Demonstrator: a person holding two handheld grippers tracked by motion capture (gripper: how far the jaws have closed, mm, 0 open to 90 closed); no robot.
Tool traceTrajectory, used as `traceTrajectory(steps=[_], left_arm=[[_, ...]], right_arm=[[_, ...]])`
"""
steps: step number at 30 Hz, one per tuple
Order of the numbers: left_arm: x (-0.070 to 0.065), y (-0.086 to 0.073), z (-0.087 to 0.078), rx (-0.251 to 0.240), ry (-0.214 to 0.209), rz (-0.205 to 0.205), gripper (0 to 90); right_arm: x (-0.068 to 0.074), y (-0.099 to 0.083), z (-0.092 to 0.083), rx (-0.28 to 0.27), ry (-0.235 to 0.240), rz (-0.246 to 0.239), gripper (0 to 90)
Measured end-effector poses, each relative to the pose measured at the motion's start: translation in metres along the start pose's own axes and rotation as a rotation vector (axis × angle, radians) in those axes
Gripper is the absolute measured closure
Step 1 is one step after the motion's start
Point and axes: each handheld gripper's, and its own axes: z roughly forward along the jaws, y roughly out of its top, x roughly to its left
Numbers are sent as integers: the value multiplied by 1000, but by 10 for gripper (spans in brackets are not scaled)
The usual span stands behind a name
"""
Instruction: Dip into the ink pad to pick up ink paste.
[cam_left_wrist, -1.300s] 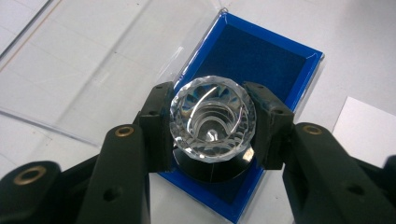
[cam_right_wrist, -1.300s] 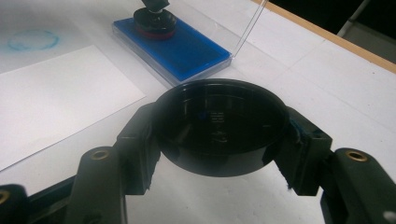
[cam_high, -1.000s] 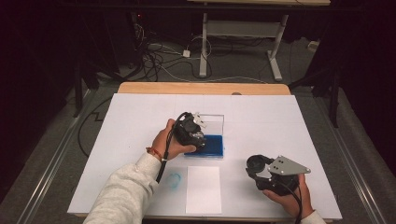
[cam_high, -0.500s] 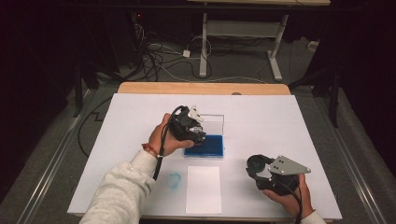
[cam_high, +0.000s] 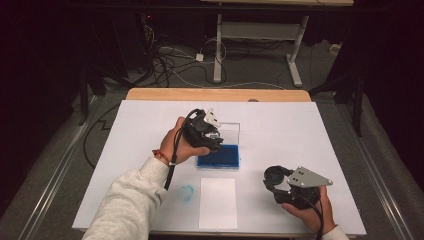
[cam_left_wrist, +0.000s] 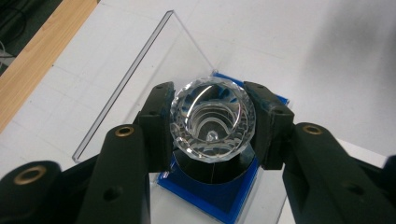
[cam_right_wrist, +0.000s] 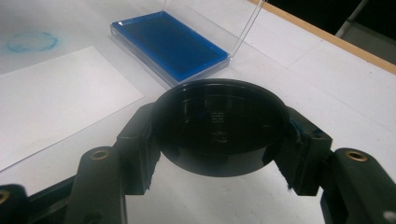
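Observation:
A round stamp (cam_left_wrist: 212, 119) with a clear faceted knob and a black base hangs just above the blue ink pad (cam_left_wrist: 224, 196). My left gripper (cam_left_wrist: 212, 126) is shut on its sides. In the high view that gripper (cam_high: 207, 134) sits over the pad's (cam_high: 220, 156) left rear part, near the case's upright clear lid (cam_high: 229, 132). My right gripper (cam_right_wrist: 219, 135) is shut on a black round cap (cam_right_wrist: 219, 116), held low over the table at the front right (cam_high: 275, 180). The ink pad (cam_right_wrist: 168, 44) lies beyond the cap.
A white paper sheet (cam_high: 217, 202) lies at the table's front edge, in front of the pad. A faint blue ring mark (cam_high: 186, 193) is on the white table cover left of the sheet. A wooden table edge (cam_high: 215, 94) runs along the back.
My left hand has risen a little with the stamp, away from the ink pad. The right hand and its cap have stayed where they were.

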Motion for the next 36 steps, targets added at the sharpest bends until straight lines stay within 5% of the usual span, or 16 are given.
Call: traceTrajectory(steps=[15, 36], left_arm=[[-5, 9, 7, 4, -34, 14, 547], [-10, 2, 61, 97, -87, 5, 547]], right_arm=[[1, 0, 0, 1, 1, 1, 386], [1, -1, 3, 16, 7, -1, 386]])
